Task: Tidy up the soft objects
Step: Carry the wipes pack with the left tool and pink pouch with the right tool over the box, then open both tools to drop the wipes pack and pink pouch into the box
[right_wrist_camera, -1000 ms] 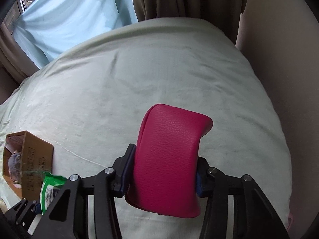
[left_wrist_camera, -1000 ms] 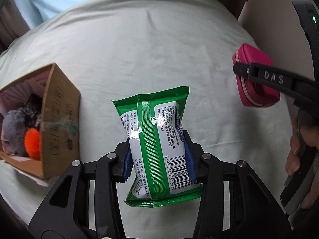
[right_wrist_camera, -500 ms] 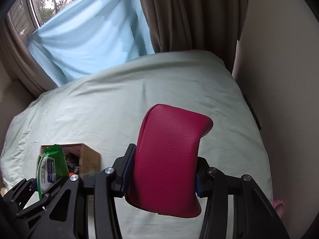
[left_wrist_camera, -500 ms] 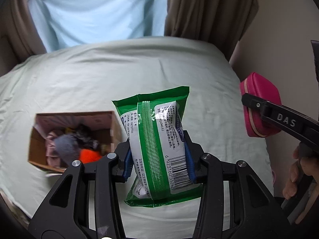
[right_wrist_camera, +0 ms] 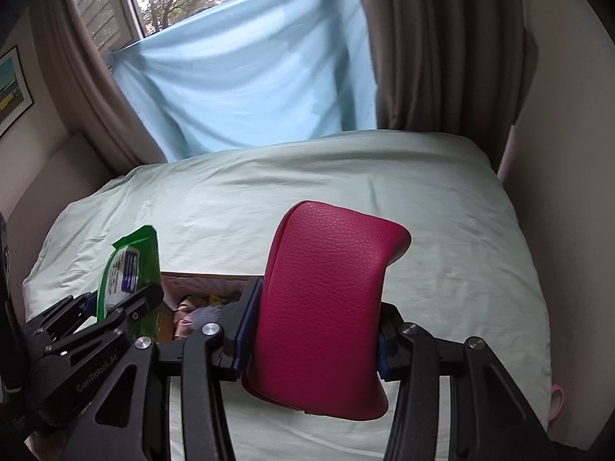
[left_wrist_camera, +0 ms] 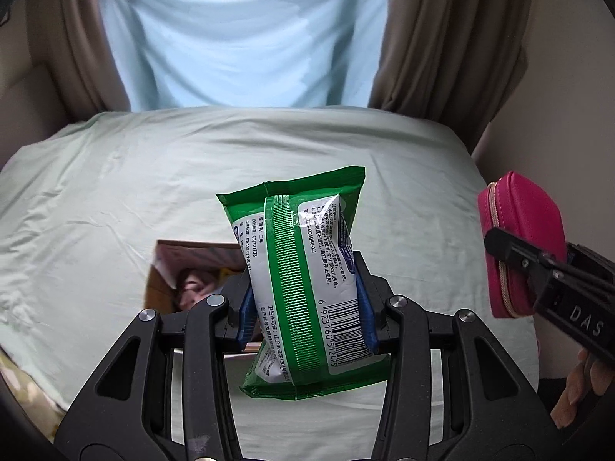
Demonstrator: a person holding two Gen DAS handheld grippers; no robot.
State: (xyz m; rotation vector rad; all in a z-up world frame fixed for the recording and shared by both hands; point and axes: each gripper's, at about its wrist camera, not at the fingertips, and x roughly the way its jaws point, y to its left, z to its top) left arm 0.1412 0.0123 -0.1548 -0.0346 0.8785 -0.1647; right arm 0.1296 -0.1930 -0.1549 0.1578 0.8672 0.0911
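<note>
My left gripper is shut on a green and white wipes pack, held upright in the air above the bed. It also shows in the right wrist view. My right gripper is shut on a magenta leather pouch, which also shows at the right of the left wrist view. An open cardboard box with soft toys and cloth inside sits on the bed below and behind both held things, also visible in the right wrist view.
The bed has a pale green sheet. A light blue cloth hangs over the window between brown curtains. A beige wall runs along the bed's right side.
Both grippers have risen and tilted up, so the window and curtains came into view. The box now appears behind the wipes pack instead of at the left. Both grips are unchanged.
</note>
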